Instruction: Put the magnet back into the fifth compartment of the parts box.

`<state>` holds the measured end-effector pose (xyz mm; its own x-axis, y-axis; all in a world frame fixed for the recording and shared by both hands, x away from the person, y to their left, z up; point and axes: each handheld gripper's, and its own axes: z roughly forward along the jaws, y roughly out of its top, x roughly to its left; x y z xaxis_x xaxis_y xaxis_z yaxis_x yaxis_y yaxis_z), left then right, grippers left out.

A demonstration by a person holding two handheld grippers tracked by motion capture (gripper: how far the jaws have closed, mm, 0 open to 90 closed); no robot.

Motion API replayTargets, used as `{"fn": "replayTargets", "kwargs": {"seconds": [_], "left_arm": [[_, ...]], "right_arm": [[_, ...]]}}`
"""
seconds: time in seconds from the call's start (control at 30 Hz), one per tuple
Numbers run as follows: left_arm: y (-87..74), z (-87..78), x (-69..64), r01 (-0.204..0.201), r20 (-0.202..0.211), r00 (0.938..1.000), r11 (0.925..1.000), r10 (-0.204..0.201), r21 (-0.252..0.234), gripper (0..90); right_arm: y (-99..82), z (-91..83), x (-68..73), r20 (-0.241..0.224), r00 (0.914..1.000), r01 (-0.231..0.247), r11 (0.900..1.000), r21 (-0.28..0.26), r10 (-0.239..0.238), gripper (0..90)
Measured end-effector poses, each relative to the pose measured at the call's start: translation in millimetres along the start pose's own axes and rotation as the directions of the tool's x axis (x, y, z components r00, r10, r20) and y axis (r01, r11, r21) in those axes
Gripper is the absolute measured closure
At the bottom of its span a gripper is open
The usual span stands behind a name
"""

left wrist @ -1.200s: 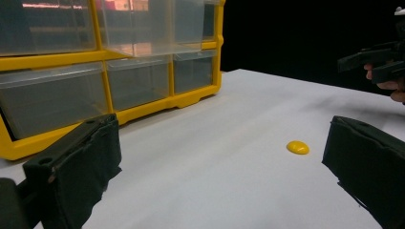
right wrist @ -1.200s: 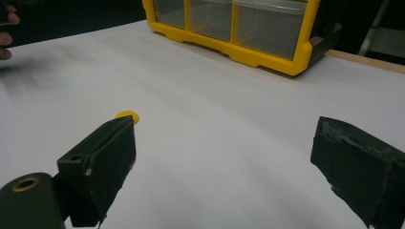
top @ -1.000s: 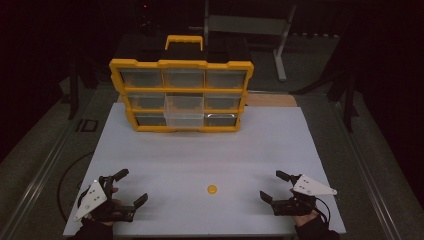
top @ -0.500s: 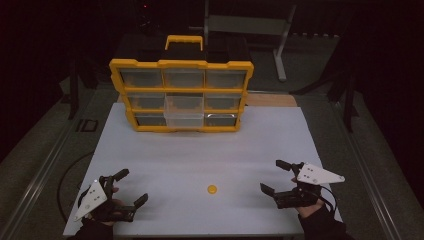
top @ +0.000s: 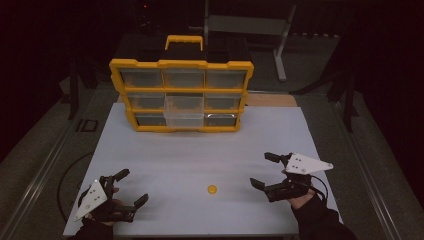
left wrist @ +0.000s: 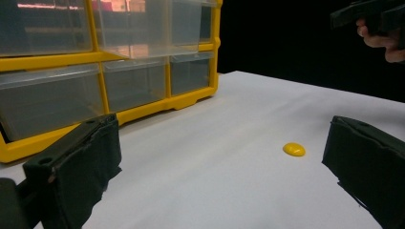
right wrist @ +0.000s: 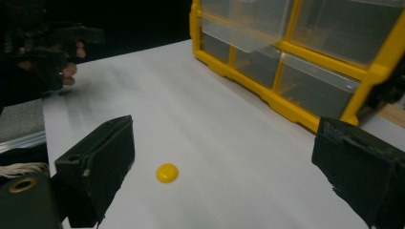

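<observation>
Here, in the high view, a white table (top: pixel 200 150) carries a yellow drawer organiser (top: pixel 182 95) at its far side, with one clear middle drawer (top: pixel 184 112) pulled partly out. A small yellow disc (top: pixel 212 189) lies flat near the table's front edge, between the two hands. The left gripper (top: pixel 129 187) sits at the front left corner, jaws spread and empty. The right gripper (top: pixel 266 170) hovers at the front right, also spread wide and empty, pointing toward the disc and nearer to it than the left one.

In the left gripper view, the disc (left wrist: pixel 293 149) rests on the table ahead, close to the inner side of the right-hand jaw and far off-centre between the two. The organiser (left wrist: pixel 110 62) fills the upper left.

In the right gripper view, the disc (right wrist: pixel 167 172) lies just beside the left-hand jaw, again off-centre, untouched.

The risk, as I judge it: the disc is thin and flat, so jaws closing from this offset could slide over it, or push it across the smooth table instead of pinching it.
</observation>
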<state>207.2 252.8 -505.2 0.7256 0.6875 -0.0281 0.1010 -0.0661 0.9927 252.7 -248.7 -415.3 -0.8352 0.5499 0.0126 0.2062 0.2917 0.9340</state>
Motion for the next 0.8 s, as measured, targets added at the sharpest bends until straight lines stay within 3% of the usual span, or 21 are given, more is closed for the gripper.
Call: {"fn": "replayTargets", "kwargs": {"seconds": [0.47,0.8], "left_arm": [[-0.2,1.1,0.0,0.002,0.009,1.0000,1.0000,-0.002,0.004,0.1],[-0.3,1.2,-0.1,0.000,0.012,0.9999,1.0000,0.000,0.001,0.1]], "right_arm": [[12.5,32.5,10.6,-0.086,0.9942,0.065,0.9979,0.007,-0.064,7.5],[13.0,59.6,17.9,-0.152,0.9858,0.077,0.9966,0.030,-0.072,7.5]]}}
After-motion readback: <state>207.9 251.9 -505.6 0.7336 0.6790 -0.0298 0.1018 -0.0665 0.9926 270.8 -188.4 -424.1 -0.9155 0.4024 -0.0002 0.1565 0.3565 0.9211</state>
